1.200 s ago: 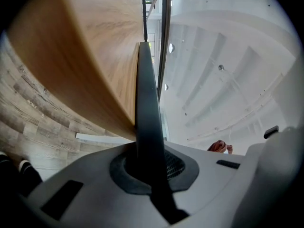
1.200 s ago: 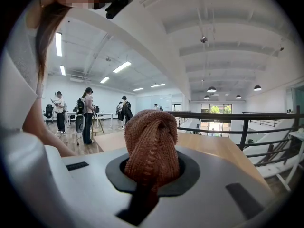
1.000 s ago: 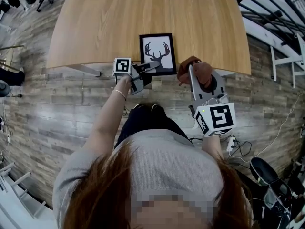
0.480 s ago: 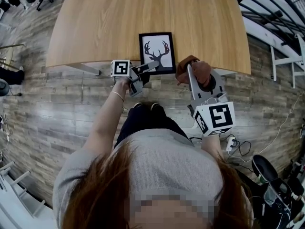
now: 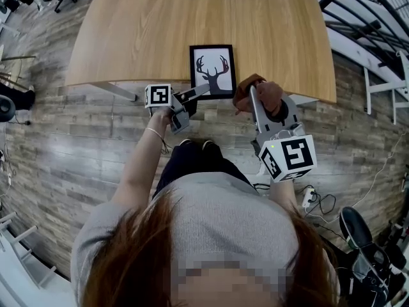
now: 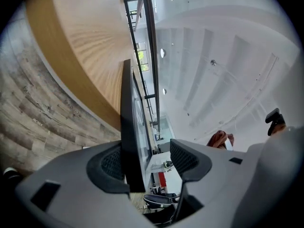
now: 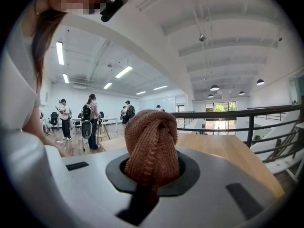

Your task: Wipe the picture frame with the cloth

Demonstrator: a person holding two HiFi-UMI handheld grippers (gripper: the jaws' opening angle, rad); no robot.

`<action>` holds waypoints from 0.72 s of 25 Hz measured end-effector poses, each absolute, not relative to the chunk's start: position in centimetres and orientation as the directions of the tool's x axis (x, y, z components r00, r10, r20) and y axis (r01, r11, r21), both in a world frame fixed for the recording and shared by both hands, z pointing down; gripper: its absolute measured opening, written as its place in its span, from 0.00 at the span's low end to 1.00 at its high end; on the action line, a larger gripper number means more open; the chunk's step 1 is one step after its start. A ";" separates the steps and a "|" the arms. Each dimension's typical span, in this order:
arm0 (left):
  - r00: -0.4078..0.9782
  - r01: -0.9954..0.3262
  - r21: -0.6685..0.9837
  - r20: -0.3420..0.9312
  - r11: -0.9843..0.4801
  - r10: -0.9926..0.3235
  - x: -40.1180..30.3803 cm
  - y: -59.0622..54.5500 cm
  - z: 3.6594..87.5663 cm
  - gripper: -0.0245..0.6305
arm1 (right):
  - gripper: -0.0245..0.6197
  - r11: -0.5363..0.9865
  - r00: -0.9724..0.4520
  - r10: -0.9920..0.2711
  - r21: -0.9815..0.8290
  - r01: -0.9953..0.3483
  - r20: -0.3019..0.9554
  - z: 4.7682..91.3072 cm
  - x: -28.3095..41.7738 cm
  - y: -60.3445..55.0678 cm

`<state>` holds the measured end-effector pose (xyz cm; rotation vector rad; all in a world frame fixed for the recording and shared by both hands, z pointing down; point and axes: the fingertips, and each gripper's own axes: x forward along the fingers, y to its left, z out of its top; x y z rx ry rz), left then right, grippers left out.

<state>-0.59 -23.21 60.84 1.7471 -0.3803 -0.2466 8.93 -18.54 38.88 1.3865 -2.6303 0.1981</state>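
Observation:
A black picture frame with a deer-antler print lies flat on the wooden table, close to its near edge. My left gripper reaches level to the frame's near left corner. In the left gripper view the frame stands edge-on between the jaws of the left gripper, beside one pad and apart from the other. These jaws are opening. My right gripper hovers off the table's edge, right of the frame, shut on a bunched brown cloth. The right gripper view shows the cloth sticking up from the right gripper.
The table's rounded near edge meets a grey plank floor. A metal railing runs along the right. Cables and a power strip lie on the floor. Several people stand far off in the room.
The left gripper's jaws have opened from their hold on the frame's corner, and that hand has drawn slightly left. The right gripper with the cloth has stayed put.

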 end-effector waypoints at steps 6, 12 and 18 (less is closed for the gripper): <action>0.874 -0.244 0.946 0.119 -0.214 -0.471 -4.1 -21.5 60.4 0.41 | 0.11 0.572 -0.570 -0.798 -0.051 -0.819 0.196 39.0 9.1 -18.6; 0.760 -0.426 0.873 0.203 -0.238 -0.618 -9.4 -20.9 58.3 0.41 | 0.11 0.591 -0.589 -0.784 -0.056 -0.805 0.193 39.2 8.5 -18.6; 0.654 -0.596 0.680 0.103 -0.426 -0.750 -9.2 -21.4 49.4 0.41 | 0.11 0.589 -0.589 -0.792 -0.053 -0.806 0.160 38.6 8.2 -18.5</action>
